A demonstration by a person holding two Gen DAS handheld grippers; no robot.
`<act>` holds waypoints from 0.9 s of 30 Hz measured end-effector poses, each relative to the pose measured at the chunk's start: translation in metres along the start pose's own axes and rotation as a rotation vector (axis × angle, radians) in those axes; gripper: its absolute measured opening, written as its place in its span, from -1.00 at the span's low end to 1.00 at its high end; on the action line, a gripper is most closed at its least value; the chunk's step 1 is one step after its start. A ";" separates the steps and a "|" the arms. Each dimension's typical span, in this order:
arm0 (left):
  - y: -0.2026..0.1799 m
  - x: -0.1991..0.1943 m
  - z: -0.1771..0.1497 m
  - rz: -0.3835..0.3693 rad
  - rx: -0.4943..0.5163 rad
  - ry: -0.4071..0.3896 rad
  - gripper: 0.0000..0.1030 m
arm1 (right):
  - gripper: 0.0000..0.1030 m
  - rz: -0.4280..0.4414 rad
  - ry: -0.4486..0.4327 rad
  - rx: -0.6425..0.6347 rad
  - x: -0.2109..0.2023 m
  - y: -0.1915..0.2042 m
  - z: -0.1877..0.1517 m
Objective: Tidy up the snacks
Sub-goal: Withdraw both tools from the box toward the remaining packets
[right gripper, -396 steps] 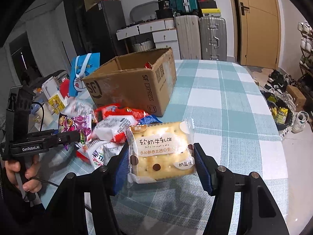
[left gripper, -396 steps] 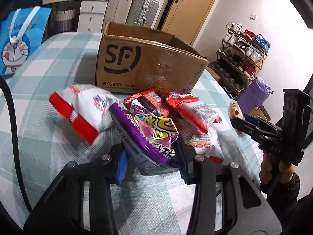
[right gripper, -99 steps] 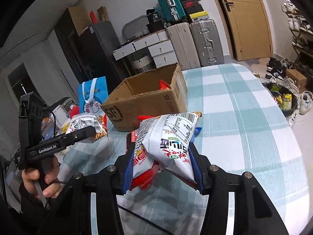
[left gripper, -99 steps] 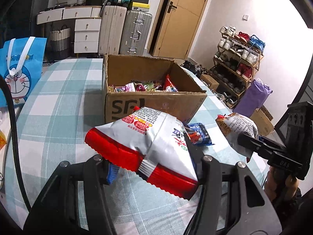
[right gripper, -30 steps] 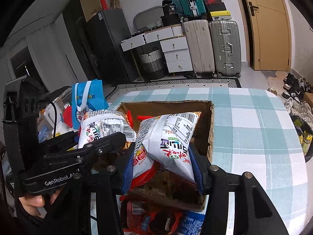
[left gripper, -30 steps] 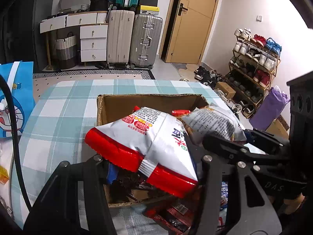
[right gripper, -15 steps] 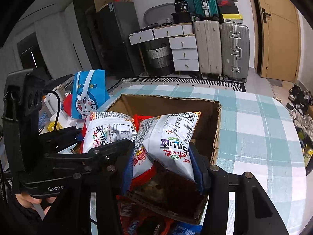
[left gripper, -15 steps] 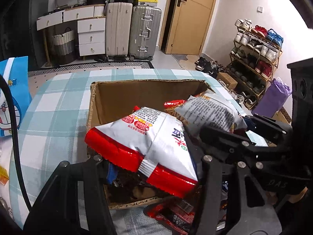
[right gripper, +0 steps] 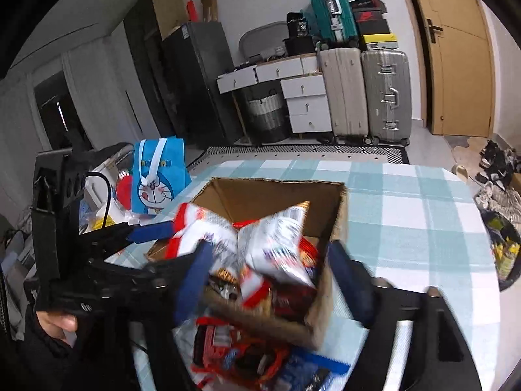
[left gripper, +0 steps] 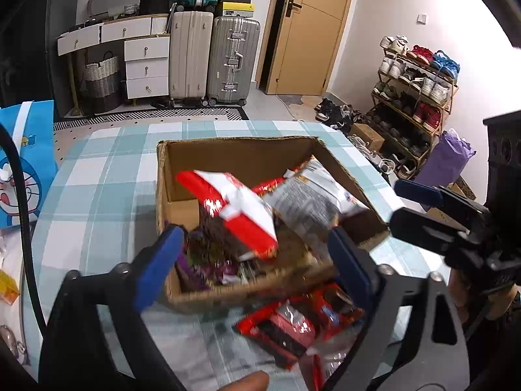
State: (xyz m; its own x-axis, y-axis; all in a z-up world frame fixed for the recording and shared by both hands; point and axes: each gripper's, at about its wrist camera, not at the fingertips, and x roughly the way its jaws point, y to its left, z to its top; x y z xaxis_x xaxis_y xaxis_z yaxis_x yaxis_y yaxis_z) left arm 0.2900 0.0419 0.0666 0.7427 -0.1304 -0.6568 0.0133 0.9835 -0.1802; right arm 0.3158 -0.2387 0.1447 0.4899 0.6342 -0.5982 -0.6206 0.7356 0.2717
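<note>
Both the left tool (left gripper: 254, 254) and right tool (right gripper: 267, 280) have just been opened wide so that two snack bags (left gripper: 241, 208) are released into the cardboard box (left gripper: 260, 150).

Falling snack bags (right gripper: 273, 244) motion-blurred (print unreadable); box (left gripper: 247, 290) near wall smeared.

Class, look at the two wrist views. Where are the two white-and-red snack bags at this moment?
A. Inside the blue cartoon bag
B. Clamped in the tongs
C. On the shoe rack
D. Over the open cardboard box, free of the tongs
D. The white-and-red snack bags are blurred over the open cardboard box, and both the left tongs and right tongs, having just opened, stand wide apart without pressing on them.
</note>
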 end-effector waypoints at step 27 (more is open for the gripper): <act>0.022 -0.082 -0.135 -0.027 -0.077 0.094 0.98 | 0.99 -0.167 0.146 0.077 -0.066 -0.007 -0.115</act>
State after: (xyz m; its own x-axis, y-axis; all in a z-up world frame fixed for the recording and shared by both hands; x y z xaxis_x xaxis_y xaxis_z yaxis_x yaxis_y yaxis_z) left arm 0.1395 0.0572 0.0178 0.6769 -0.1717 -0.7158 -0.0212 0.9675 -0.2520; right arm 0.2173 -0.3132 0.0951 0.4842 0.4654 -0.7409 -0.4870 0.8468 0.2137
